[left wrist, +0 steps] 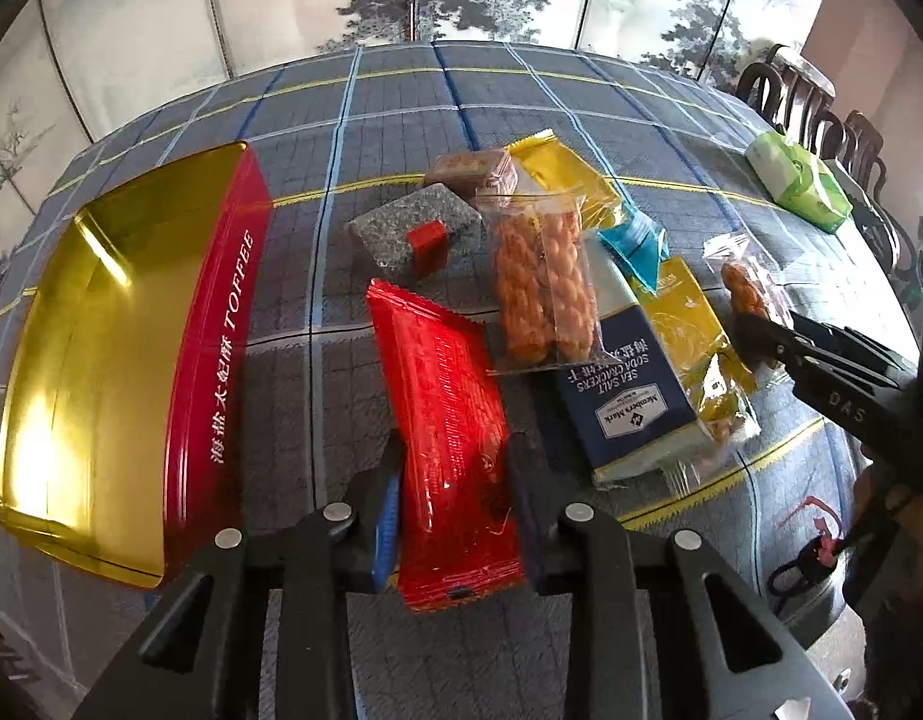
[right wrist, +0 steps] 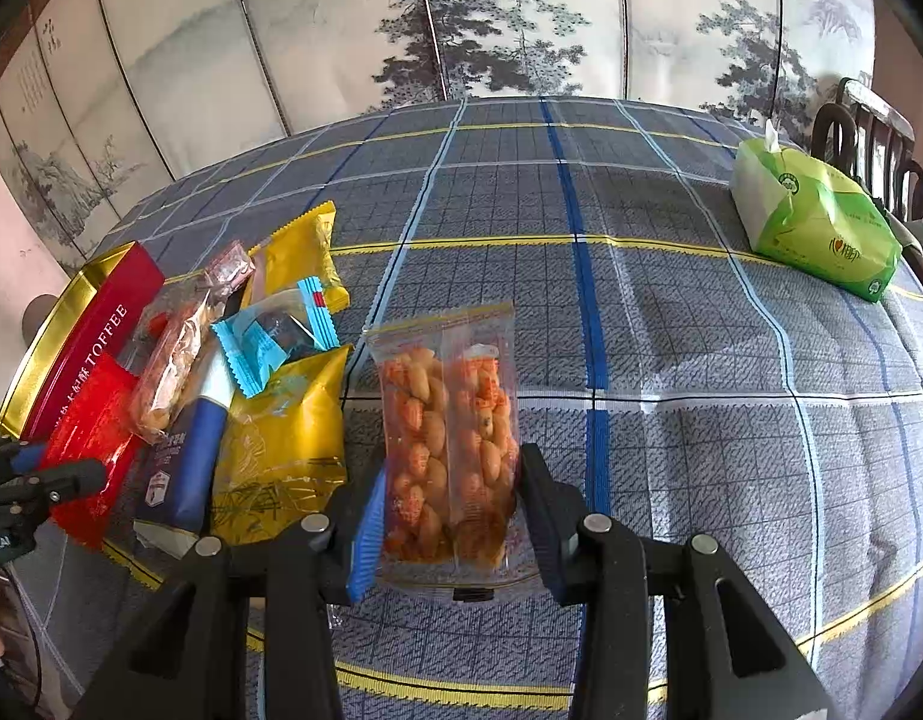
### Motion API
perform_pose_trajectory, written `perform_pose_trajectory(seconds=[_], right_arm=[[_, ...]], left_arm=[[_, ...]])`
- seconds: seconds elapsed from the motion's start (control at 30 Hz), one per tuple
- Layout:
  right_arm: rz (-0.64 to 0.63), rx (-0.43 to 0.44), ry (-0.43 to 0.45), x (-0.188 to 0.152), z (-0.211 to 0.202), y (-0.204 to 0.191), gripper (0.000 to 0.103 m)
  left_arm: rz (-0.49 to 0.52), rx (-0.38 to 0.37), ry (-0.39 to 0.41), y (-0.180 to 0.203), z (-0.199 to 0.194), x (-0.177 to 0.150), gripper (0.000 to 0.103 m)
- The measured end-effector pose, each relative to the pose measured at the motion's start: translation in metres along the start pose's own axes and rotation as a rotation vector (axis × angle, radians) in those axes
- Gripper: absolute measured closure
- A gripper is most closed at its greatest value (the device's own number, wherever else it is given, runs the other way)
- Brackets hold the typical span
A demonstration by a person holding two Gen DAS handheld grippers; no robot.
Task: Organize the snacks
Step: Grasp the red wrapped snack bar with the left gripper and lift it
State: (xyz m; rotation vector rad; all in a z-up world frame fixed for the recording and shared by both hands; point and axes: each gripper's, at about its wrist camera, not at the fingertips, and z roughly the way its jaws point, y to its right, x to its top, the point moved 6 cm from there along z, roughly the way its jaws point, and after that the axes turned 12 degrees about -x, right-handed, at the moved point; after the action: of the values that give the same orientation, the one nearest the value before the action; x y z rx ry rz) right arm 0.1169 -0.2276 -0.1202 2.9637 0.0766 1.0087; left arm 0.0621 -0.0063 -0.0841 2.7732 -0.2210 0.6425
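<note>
My left gripper [left wrist: 455, 450] is shut on the near end of a red snack packet [left wrist: 443, 372], with both pads pressed on its sides. An open red and gold toffee tin [left wrist: 119, 348] lies just left of it on the checked tablecloth. My right gripper [right wrist: 452, 474] is shut on a clear bag of orange twists [right wrist: 446, 408], which lies apart from the pile on the cloth. From the right wrist view, the left gripper [right wrist: 71, 474] grips the red packet [right wrist: 92, 432] beside the tin [right wrist: 95, 324]. The right gripper [left wrist: 755, 330] shows at the right of the left wrist view.
A snack pile lies between the grippers: a blue soda cracker box [left wrist: 623, 384], yellow packets [left wrist: 695, 336], a second clear bag of twists [left wrist: 545, 282] and a grey packet [left wrist: 413, 228]. A green tissue pack [right wrist: 815, 222] sits far right near dark wooden chairs [left wrist: 821, 114].
</note>
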Motion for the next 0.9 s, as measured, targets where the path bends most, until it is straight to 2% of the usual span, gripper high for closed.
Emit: perform_pose_trajectory(seconds=[0.13, 0.2, 0.43, 0.53, 0.6, 0.63, 0.73, 0.9], right_arm=[[-0.003, -0.005, -0.001, 0.0, 0.0, -0.002, 0.061], [-0.002, -0.005, -0.001, 0.0, 0.001, -0.002, 0.061], [-0.004, -0.002, -0.001, -0.001, 0.0, -0.002, 0.06], [-0.007, -0.004, -0.001, -0.001, 0.001, -0.002, 0.06], [-0.011, -0.007, 0.0, -0.001, 0.001, -0.002, 0.06], [-0.013, -0.009, 0.001, -0.001, 0.001, -0.002, 0.06], [-0.02, -0.013, 0.0, -0.001, 0.001, -0.002, 0.06], [-0.025, -0.019, -0.001, -0.002, 0.001, -0.003, 0.06]], left_arm=[[-0.014, 0.012, -0.018, -0.004, 0.004, -0.002, 0.075], [-0.036, 0.014, -0.032, -0.009, 0.009, -0.002, 0.071], [-0.035, 0.086, -0.035, -0.017, 0.016, 0.002, 0.051], [-0.032, 0.098, -0.041, -0.019, 0.02, 0.003, 0.047], [-0.026, 0.103, -0.043, -0.019, 0.023, 0.003, 0.048], [-0.024, 0.092, -0.044, -0.017, 0.024, 0.003, 0.054], [-0.008, 0.1, -0.039, -0.015, 0.024, 0.005, 0.062], [-0.003, 0.1, -0.039, -0.015, 0.023, 0.006, 0.063]])
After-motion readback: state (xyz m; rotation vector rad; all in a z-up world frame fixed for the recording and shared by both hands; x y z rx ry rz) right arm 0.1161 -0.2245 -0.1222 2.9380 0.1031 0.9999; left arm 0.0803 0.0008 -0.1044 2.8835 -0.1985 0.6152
